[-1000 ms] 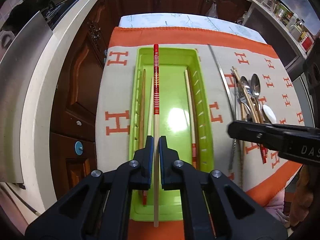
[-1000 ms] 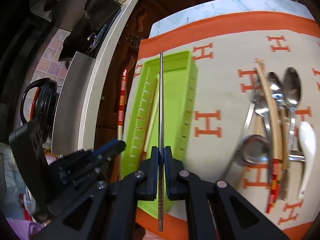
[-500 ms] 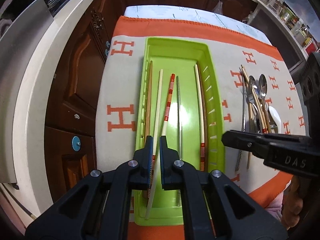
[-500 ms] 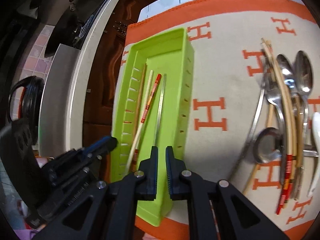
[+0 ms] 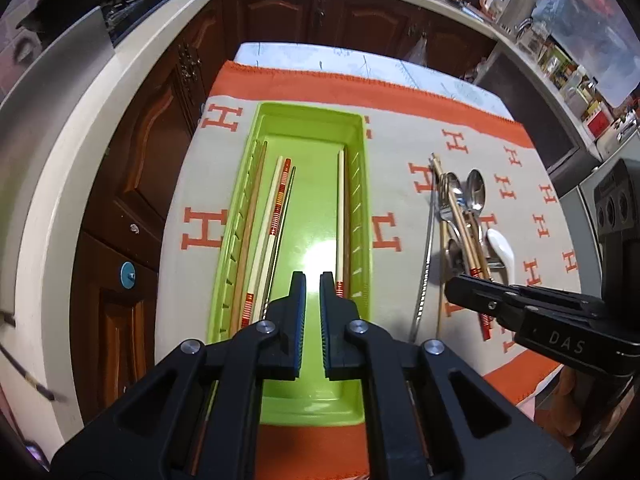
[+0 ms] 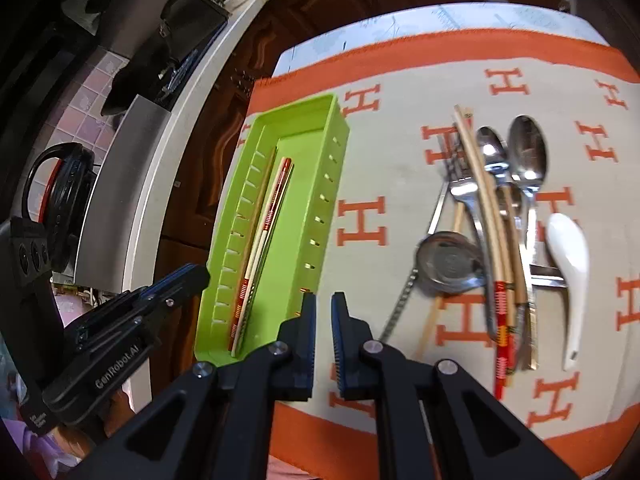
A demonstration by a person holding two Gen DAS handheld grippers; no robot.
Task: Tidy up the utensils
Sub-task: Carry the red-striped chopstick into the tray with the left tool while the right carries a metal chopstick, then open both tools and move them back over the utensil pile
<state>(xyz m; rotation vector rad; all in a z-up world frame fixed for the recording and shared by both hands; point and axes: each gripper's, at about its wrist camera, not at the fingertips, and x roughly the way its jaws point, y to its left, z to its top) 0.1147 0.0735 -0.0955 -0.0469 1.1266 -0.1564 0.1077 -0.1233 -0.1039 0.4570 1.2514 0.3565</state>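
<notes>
The green tray (image 5: 308, 400) lies mid-frame on the H-patterned cloth (image 5: 392, 184), with chopsticks (image 5: 276, 216) lined along its left side. Loose spoons and chopsticks (image 6: 500, 216) are piled at right of the frame. Left claw (image 5: 312, 280) and right claw (image 6: 323, 300) are both released, holding nothing.

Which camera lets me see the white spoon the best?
The right wrist view. There the white spoon lies whole and unblocked on the cloth, at the right edge of the utensil pile. In the left wrist view the white spoon is small and far off, and its handle end is hidden behind the right hand-held gripper.
</notes>
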